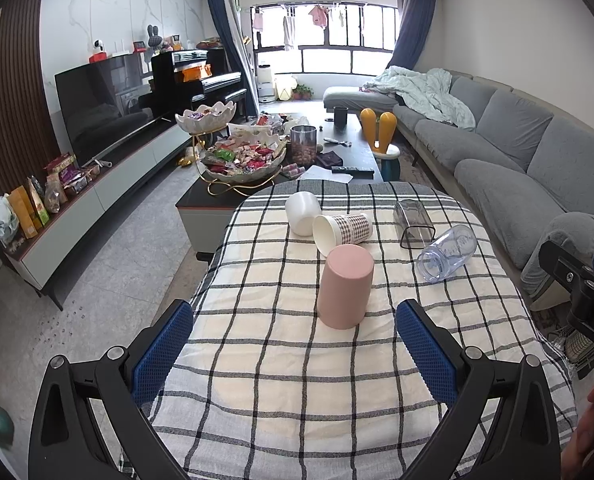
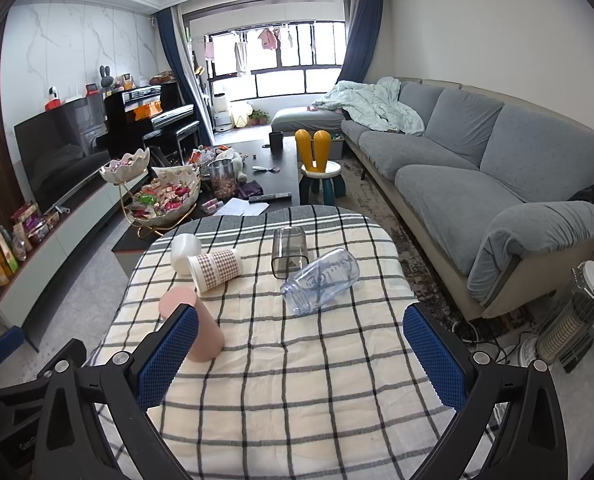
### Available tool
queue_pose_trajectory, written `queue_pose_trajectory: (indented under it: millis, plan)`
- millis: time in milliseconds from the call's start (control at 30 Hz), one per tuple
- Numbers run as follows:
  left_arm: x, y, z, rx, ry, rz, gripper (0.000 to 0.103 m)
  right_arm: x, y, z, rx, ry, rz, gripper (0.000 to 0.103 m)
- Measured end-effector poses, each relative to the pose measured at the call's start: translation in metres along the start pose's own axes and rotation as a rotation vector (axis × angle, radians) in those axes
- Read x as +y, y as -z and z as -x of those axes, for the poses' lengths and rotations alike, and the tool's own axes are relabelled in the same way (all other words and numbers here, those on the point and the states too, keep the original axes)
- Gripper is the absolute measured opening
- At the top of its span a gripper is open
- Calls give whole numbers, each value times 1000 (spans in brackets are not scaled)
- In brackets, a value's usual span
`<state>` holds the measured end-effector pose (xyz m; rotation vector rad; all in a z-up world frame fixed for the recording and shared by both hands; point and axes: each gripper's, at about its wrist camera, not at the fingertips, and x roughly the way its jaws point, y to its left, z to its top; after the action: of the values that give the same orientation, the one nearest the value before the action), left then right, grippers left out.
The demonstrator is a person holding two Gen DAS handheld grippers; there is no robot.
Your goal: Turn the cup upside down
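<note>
A pink cup point(image 1: 345, 286) stands mouth-down, as far as its closed top suggests, on the checked cloth of the table point(image 1: 297, 380), directly ahead of the left gripper point(image 1: 293, 354), whose blue-padded fingers point(image 1: 163, 350) are spread wide and hold nothing. In the right wrist view the same cup point(image 2: 201, 328) sits off to the left, partly hidden behind that gripper's left finger; the right gripper point(image 2: 301, 356) is likewise wide open and empty, aimed at bare cloth.

Beyond the pink cup lie four more vessels on their sides: a plaid paper cup point(image 1: 343, 230) touching a white cup point(image 1: 303, 214), a smoky square cup point(image 1: 411, 224), and a clear plastic bottle point(image 1: 447, 252) just beside it. These are probably the ones yet to be turned.

The risks come from the crowding and the surface. A reach for the plaid cup passes close by the pink one, and a wide finger could tip it over. The bottle and the lying cups are round and may roll off under a glancing touch, the bottle being nearest the table's right edge. The cloth looks soft and loose; a dragged finger could bunch it and topple whatever stands on it. The paper cup may crush if squeezed hard.
</note>
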<state>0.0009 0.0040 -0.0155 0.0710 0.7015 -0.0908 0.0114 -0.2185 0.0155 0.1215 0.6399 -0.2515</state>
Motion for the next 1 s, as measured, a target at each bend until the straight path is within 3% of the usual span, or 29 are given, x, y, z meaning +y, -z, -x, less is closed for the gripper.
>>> queue_pose_trajectory:
  millis: [1000]
  plan:
    - [5, 1, -4, 21, 5, 20, 103, 3, 1, -2, 10, 1, -5, 102]
